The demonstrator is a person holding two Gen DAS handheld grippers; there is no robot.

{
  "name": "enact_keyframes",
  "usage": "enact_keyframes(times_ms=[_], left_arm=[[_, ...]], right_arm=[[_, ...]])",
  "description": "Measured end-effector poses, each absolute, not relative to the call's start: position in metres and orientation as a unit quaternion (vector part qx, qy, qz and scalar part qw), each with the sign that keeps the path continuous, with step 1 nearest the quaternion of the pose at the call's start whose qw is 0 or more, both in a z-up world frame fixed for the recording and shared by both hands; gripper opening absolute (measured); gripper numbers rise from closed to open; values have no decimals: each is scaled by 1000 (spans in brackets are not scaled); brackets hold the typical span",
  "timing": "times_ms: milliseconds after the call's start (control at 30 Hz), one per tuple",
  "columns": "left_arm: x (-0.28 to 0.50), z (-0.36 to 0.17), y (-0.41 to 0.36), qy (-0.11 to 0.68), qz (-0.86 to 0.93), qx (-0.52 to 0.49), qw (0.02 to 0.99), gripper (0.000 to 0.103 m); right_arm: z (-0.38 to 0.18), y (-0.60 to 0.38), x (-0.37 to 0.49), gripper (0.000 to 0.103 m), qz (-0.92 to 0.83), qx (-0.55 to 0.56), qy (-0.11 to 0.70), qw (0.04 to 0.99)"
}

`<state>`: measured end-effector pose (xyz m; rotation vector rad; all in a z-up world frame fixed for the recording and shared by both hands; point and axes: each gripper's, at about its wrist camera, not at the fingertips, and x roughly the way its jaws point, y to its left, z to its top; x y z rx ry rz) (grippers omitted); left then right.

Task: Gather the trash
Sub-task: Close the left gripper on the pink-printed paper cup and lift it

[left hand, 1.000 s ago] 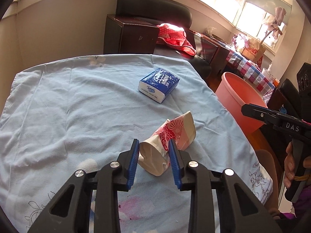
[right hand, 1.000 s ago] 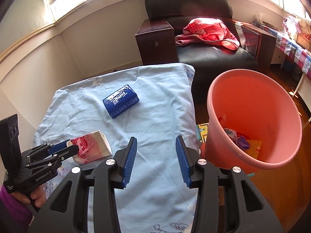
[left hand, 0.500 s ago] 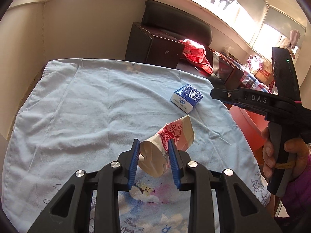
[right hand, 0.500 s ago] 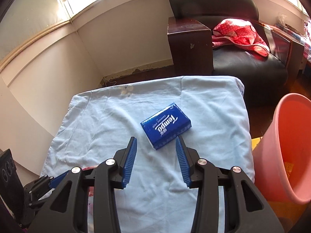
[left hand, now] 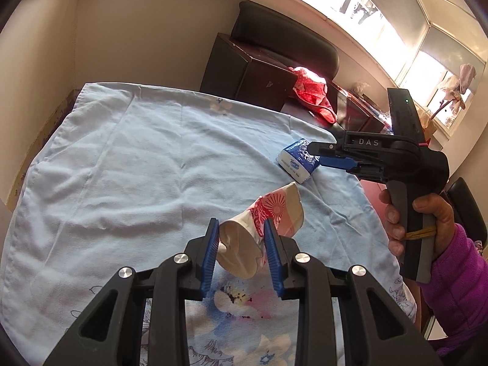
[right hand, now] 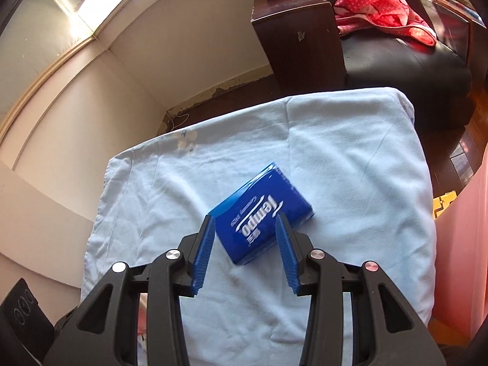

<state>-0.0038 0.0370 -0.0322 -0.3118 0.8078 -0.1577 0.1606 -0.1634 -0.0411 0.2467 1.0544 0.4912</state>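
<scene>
Crushed paper cup [left hand: 262,231] lying on its side on the light-blue cloth [left hand: 128,164], clamped at its open end between the left gripper [left hand: 242,256] pads. Blue Tempo tissue pack [right hand: 263,221] flat on the same cloth, beyond the cup. Right gripper [right hand: 245,250] hangs over the pack, jaws released, straddling its near corner, pads not touching. Pink bin [right hand: 469,244] just off the cloth's right edge. Black armchair [right hand: 405,58] with red fabric [right hand: 381,3] behind the cloth.

The left gripper [left hand: 241,254] fingers are clamped on something, while the right gripper [right hand: 245,245] fingers stand apart, angled downward.
</scene>
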Motion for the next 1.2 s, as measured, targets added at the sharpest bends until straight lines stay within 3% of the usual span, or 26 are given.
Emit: enact_keyframes(times_ms=[267, 567, 833, 1000, 1200], left_arm=[[-9, -30, 40, 388, -66, -152, 907, 29], [-7, -35, 40, 395, -25, -144, 907, 29], [-6, -37, 37, 395, -17, -134, 909, 29], [-6, -39, 39, 398, -13, -138, 907, 29], [-4, -41, 42, 400, -10, -140, 906, 29]], right_arm=[[-20, -168, 144, 42, 235, 83, 454, 855], [-51, -187, 197, 42, 202, 117, 492, 838], [-56, -168, 164, 42, 263, 131, 512, 807], [-56, -142, 132, 42, 311, 76, 526, 788], [-33, -136, 121, 42, 298, -14, 472, 830]])
